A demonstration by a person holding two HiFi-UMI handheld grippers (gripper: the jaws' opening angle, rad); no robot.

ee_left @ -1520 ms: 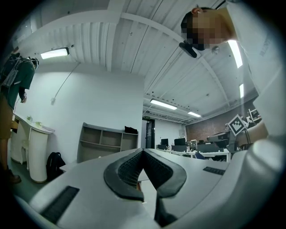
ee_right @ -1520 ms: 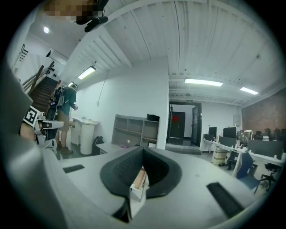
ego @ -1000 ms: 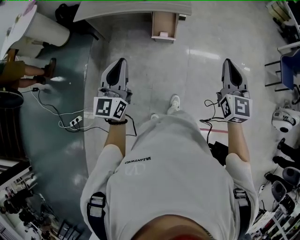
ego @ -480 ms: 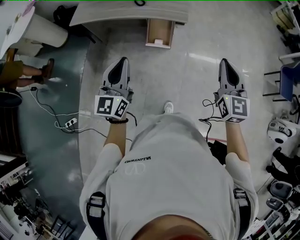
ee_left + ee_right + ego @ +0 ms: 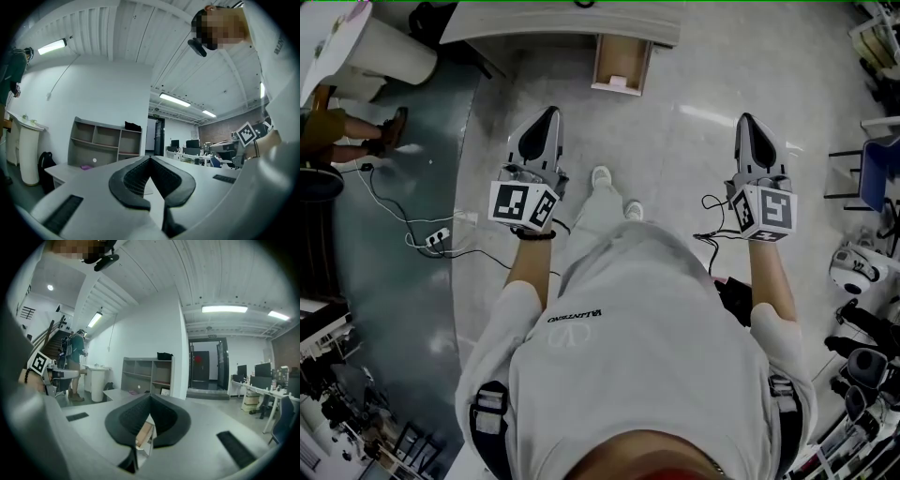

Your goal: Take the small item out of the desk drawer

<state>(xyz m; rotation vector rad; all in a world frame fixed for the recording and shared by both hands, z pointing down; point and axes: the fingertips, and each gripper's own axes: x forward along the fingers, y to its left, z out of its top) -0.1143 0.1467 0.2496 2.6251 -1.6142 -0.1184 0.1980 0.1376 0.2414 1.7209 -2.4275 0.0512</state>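
A grey desk (image 5: 553, 21) stands at the top of the head view with its wooden drawer (image 5: 622, 58) pulled open. A small pale pink item (image 5: 616, 83) lies at the drawer's front edge. My left gripper (image 5: 547, 116) and right gripper (image 5: 746, 122) are held out over the floor, well short of the desk. Both are shut with nothing between the jaws. In the left gripper view the shut gripper (image 5: 150, 158) points past the desk (image 5: 63, 172). In the right gripper view the drawer (image 5: 143, 434) shows through the gap below the gripper (image 5: 150, 396).
A white cylindrical bin (image 5: 389, 52) and a seated person's legs (image 5: 356, 139) are at the left of the desk. A power strip and cables (image 5: 437, 240) lie on the floor at left. Chairs (image 5: 879, 164) and gear stand at right. An open shelf unit (image 5: 147, 375) stands behind the desk.
The person carrying the grippers has taken a step toward the desk, one foot now forward between the arms. Both grippers stay shut and level.
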